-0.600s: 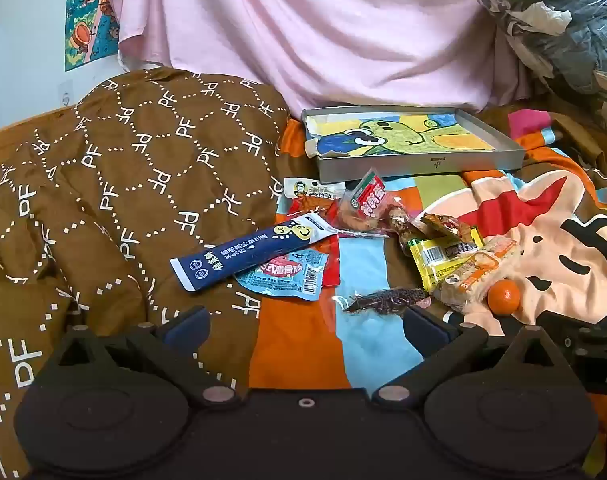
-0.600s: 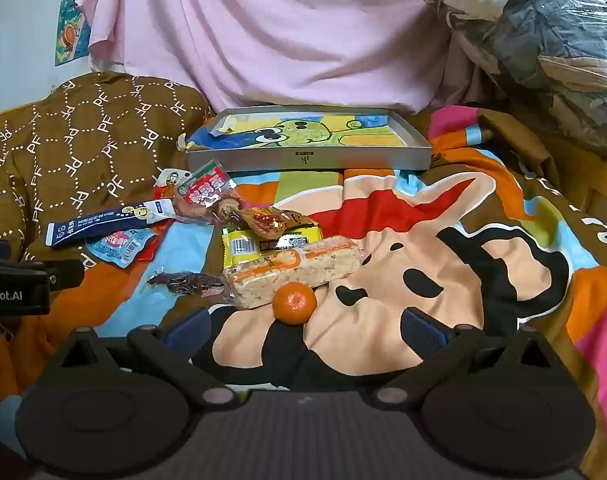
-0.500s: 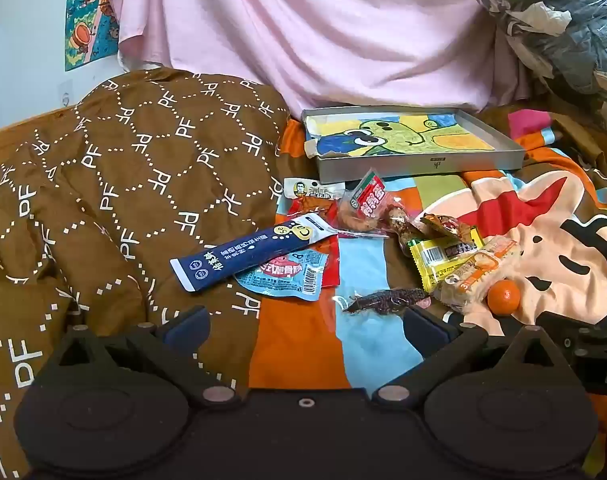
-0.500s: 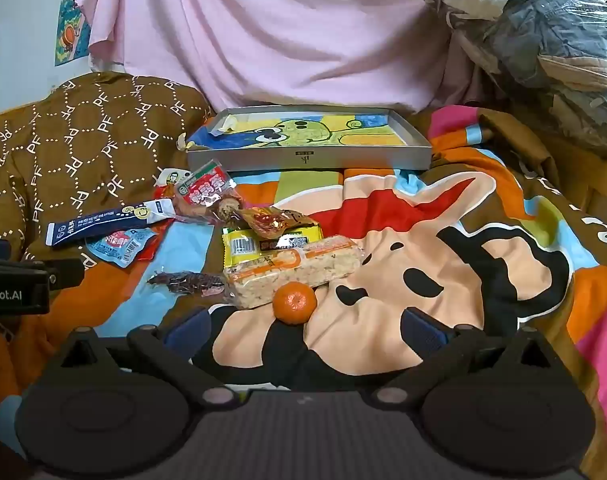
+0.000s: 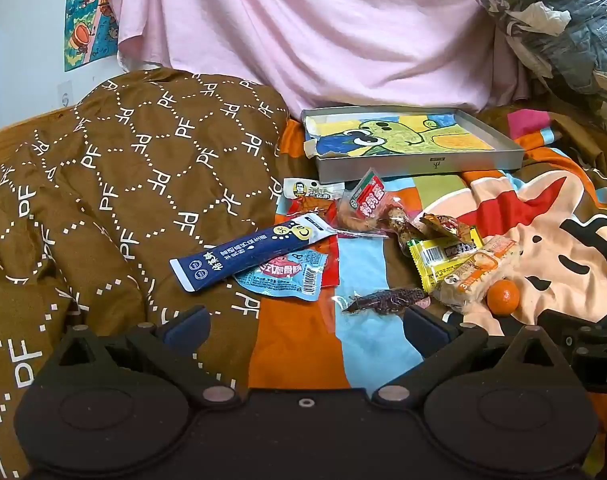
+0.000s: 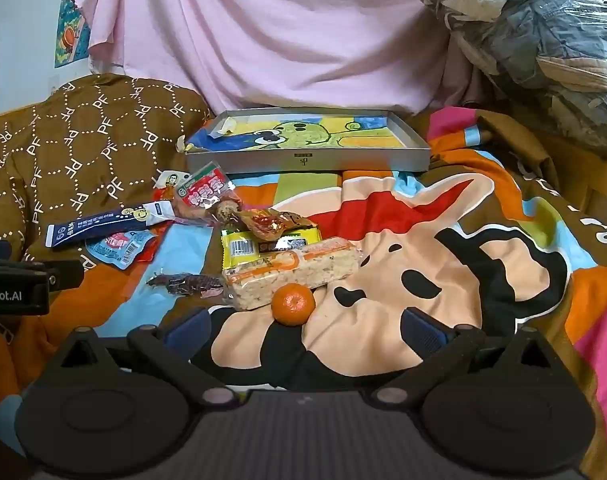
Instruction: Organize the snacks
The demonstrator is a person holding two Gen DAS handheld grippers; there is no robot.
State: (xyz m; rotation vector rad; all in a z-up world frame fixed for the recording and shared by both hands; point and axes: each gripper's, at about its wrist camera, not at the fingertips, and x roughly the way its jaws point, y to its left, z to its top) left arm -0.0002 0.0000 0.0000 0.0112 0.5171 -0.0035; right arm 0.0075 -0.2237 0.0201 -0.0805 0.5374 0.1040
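Several snacks lie scattered on a colourful cartoon bedsheet (image 6: 403, 216). A dark blue stick packet (image 5: 255, 254) rests on a light blue pouch (image 5: 283, 276). A small orange (image 6: 293, 304) touches a rice-cracker bar (image 6: 291, 272), with a yellow packet (image 6: 255, 246) behind it. A dark dried strip (image 5: 383, 300) sits just ahead of my left gripper (image 5: 305, 326), which is open and holds nothing. My right gripper (image 6: 305, 326) is open too, with the orange just beyond its fingers. A grey shallow box (image 6: 307, 162) with a cartoon drawing inside stands at the back.
A brown patterned quilt (image 5: 103, 200) is bunched up on the left. Pink cloth (image 6: 263, 32) hangs behind the box. A plastic-wrapped bundle of clothes (image 6: 543, 40) fills the upper right. The left gripper's body (image 6: 19, 280) shows at the right wrist view's left edge.
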